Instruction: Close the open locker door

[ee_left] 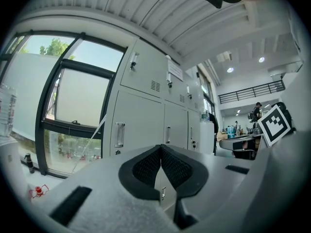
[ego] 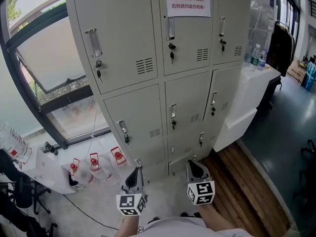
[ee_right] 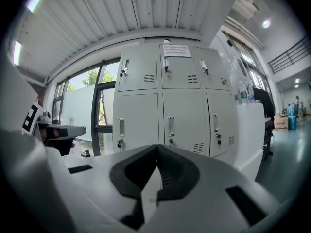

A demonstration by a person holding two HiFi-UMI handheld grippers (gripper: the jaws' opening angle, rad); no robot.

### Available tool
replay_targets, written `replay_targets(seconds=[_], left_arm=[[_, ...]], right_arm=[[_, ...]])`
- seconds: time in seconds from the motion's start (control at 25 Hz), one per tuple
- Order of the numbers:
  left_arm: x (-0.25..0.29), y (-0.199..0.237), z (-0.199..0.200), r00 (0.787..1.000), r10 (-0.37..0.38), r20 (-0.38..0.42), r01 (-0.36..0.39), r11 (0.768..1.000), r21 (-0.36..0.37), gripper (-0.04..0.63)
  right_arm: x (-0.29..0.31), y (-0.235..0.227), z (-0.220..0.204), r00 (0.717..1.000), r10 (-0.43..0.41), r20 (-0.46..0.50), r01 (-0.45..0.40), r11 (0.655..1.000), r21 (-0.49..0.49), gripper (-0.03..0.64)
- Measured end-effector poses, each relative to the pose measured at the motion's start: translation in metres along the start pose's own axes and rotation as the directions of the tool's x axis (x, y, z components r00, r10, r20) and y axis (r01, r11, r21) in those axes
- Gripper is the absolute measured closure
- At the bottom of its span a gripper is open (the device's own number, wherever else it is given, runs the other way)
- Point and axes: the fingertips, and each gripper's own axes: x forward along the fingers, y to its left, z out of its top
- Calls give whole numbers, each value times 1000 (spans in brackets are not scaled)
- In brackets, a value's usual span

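The room is a bright hall: a tall dark-framed window [ego: 47,73] on the left, a grey floor, and a strip of brown wooden boards [ego: 237,181] on the right. Straight ahead stands the pale grey metal locker bank [ego: 133,48], three doors wide and three high, with a white paper notice in red print [ego: 187,1] taped to its top middle door.

I look for the open door the task names and cannot find one. From the head view every door appears flush with its frame, including the bottom row [ego: 180,149] just beyond my tools. That row is small and steeply foreshortened, so I can't rule out a slight gap there.

I hold the left gripper [ego: 138,168] low and pointed at the bottom lockers, its dark ribbed pads [ee_left: 146,166] pressed together on nothing. The right gripper [ego: 190,164] sits beside it, apart from the cabinet, its jaws also shut tight and empty [ee_right: 157,148]. Closed tips make a blunt pusher, which I judge suits nudging a door panel better than pinching a handle. Neither tool touches the lockers.
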Motion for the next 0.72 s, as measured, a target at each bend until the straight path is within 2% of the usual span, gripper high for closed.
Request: replay_targets(seconds=[0.72], left_arm=[[0,-10,-5,1000,4,-31,-3,1000,18,586]], right_arm=[[-1,-1,1,1000,22,5,-22,1000,13,604]])
